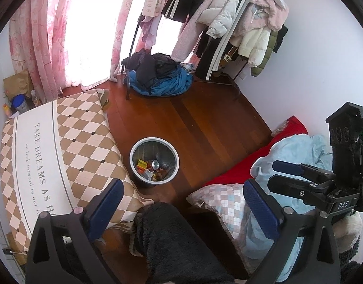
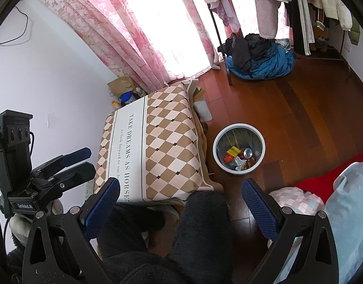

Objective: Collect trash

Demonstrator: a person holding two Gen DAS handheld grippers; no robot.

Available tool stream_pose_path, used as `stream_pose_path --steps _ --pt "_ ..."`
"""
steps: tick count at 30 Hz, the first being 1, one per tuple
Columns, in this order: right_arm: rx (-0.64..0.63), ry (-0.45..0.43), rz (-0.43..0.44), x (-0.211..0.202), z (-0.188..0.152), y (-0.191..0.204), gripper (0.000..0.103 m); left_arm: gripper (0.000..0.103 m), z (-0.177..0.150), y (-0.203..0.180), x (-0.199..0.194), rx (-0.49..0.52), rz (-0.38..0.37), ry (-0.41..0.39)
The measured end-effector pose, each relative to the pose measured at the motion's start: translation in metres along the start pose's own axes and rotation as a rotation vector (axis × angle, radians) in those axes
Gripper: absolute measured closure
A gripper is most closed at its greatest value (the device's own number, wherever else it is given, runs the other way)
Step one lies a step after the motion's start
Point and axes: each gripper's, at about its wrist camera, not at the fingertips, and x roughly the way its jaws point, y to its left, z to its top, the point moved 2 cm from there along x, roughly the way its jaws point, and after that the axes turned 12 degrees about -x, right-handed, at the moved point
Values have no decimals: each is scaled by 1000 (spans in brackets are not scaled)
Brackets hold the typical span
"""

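A round grey trash bin (image 1: 155,139) stands on the wooden floor and holds a drinks can (image 1: 155,164), a yellow box (image 1: 141,164) and several wrappers. My left gripper (image 1: 183,198) hangs above and in front of it, open, with nothing between its blue pads. In the right wrist view the bin (image 2: 238,126) with the can (image 2: 247,152) lies ahead to the right. My right gripper (image 2: 181,198) is open and empty too. Each gripper shows in the other's view: the right gripper (image 1: 274,172) over the bed, the left gripper (image 2: 91,159) by the wall.
A checked cushion (image 1: 63,142) printed with text sits just left of the bin. A bed with a red sheet (image 1: 240,168), a light blue blanket and a patterned pillow (image 1: 219,198) lies to the right. A person's dark fleece leg (image 1: 172,236) is under the grippers. A clothes pile (image 1: 157,78) and rack stand behind.
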Motion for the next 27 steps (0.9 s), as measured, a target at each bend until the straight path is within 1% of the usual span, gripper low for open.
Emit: stream_pose_path --steps 4,27 --pt "1 -2 -4 0 0 1 0 0 1 0 -1 -3 -12 -3" --pt "-10 -1 -2 -3 5 -5 0 0 3 0 -4 -12 -16 -10"
